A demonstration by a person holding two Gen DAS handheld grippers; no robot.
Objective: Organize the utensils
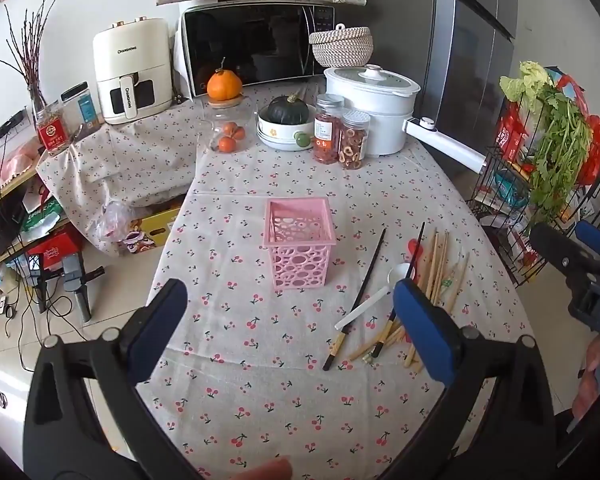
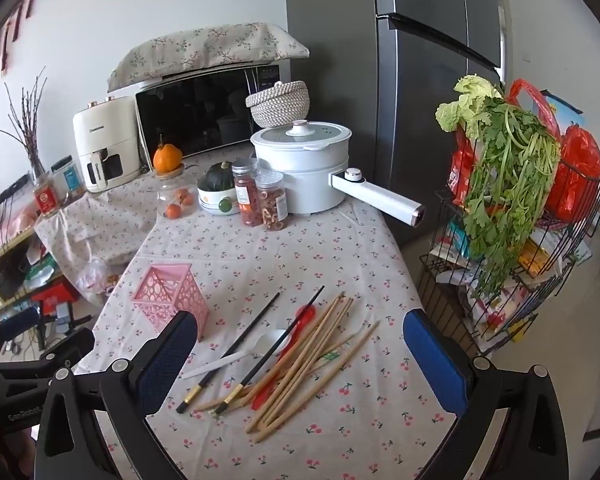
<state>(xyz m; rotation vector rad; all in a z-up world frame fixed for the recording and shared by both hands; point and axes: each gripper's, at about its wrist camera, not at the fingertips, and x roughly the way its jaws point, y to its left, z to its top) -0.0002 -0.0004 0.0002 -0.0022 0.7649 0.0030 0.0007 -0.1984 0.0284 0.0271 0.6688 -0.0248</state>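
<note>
A pink perforated holder (image 1: 300, 245) (image 2: 171, 291) stands upright and empty on the cherry-print tablecloth. To its right lies a loose pile: two black chopsticks (image 1: 360, 295) (image 2: 256, 324), several bamboo chopsticks (image 1: 440, 264) (image 2: 316, 354), a white spoon (image 1: 374, 300) (image 2: 260, 343) and a red spoon (image 1: 414, 249) (image 2: 304, 316). My left gripper (image 1: 290, 312) hovers open above the cloth in front of the holder, its right finger overlapping the pile. My right gripper (image 2: 300, 344) hangs open above the pile with nothing between its fingers; it also shows at the left wrist view's right edge (image 1: 580, 256).
At the table's far end stand a white electric pot (image 2: 304, 168) with a long handle, two jars (image 2: 260, 196), a bowl with a green squash (image 1: 286, 124), a glass jar of oranges (image 1: 228, 128), a microwave (image 1: 256, 46) and an air fryer (image 1: 132, 72). A wire rack with greens (image 2: 512, 216) stands right of the table.
</note>
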